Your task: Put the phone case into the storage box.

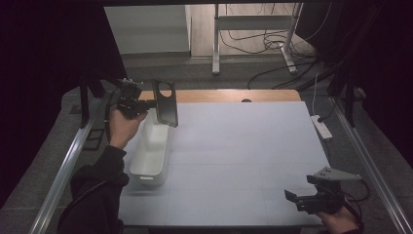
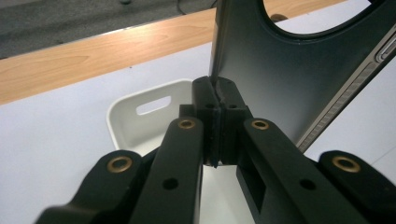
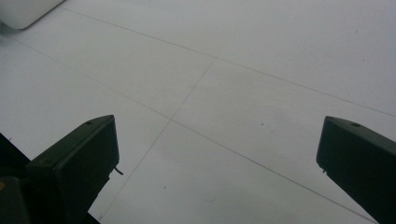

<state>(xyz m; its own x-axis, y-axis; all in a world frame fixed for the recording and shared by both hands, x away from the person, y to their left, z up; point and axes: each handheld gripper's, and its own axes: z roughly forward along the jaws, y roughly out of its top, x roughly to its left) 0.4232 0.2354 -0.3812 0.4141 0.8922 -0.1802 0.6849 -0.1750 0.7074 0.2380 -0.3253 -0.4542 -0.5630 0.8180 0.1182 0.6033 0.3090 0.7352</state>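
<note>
High view at ten o'clock, our left gripper (image 1: pixel 148 103) clamps a dark flat phone case with round camera cutout (image 1: pixel 164 103) above the white rectangular plastic bin (image 1: pixel 151 155), at five o'clock our right gripper (image 1: pixel 291 199) hovers, jaws spread, over the pale tabletop (image 1: pixel 243 156)

Black tongs (image 2: pixel 217 121) with brass rivets; dark sleeve (image 1: pixel 97 190).
</note>
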